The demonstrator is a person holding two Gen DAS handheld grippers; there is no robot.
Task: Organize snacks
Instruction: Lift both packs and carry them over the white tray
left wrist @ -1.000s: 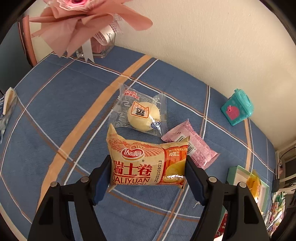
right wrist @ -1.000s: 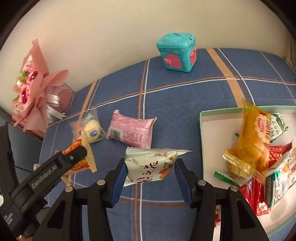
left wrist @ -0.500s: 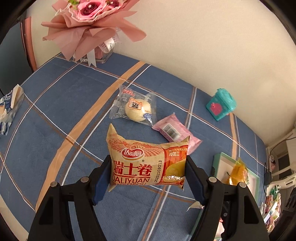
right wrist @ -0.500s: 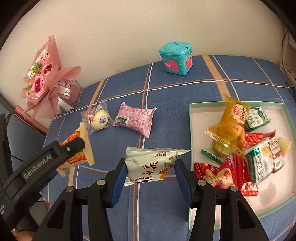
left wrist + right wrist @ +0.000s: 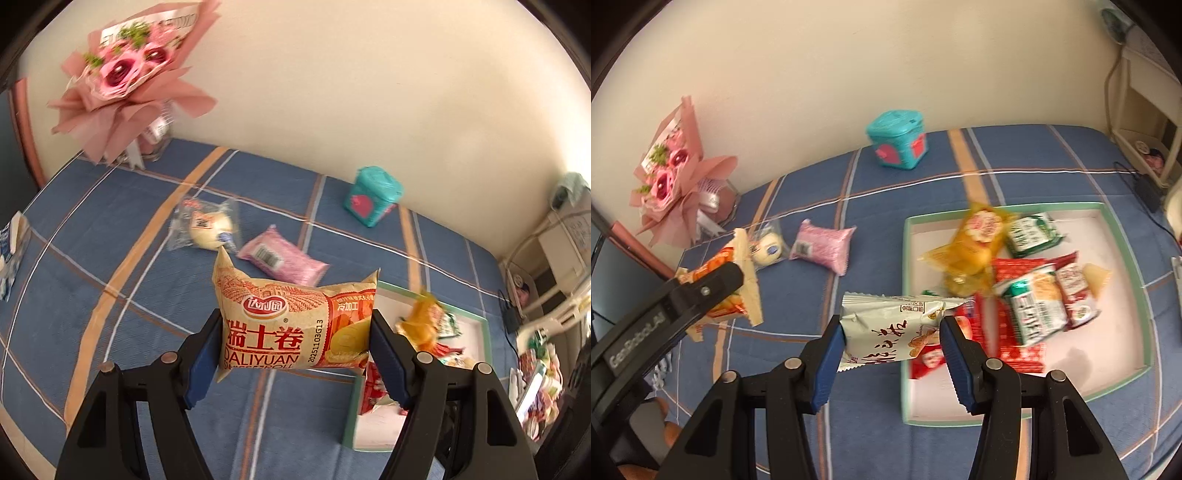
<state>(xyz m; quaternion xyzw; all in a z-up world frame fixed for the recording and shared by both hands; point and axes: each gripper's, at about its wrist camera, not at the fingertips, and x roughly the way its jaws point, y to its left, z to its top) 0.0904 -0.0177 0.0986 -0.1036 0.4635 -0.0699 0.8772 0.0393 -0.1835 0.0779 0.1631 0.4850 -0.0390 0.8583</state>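
My left gripper [image 5: 295,343] is shut on an orange Swiss-roll packet [image 5: 291,325], held in the air above the blue plaid cloth; from the right wrist view the same packet [image 5: 738,266] and left gripper [image 5: 701,291] show at the left. My right gripper [image 5: 892,339] is shut on a white snack packet [image 5: 886,334], just left of the green-rimmed tray [image 5: 1123,243]. The tray [image 5: 354,417] holds several snack packets. A pink packet [image 5: 282,256] [image 5: 823,245] and a clear-wrapped bun [image 5: 207,230] [image 5: 766,249] lie on the cloth.
A teal toy box [image 5: 897,140] [image 5: 371,194] stands near the wall. A pink flower bouquet [image 5: 125,85] [image 5: 672,181] occupies the back left corner. A blue-white pack [image 5: 9,254] lies at the left edge. Cables and shelving [image 5: 1145,110] sit beyond the right edge.
Both grippers rose and moved right with their packets. The tray has come fully into the right wrist view and into the left wrist view; the bun and pink packet now look farther off.
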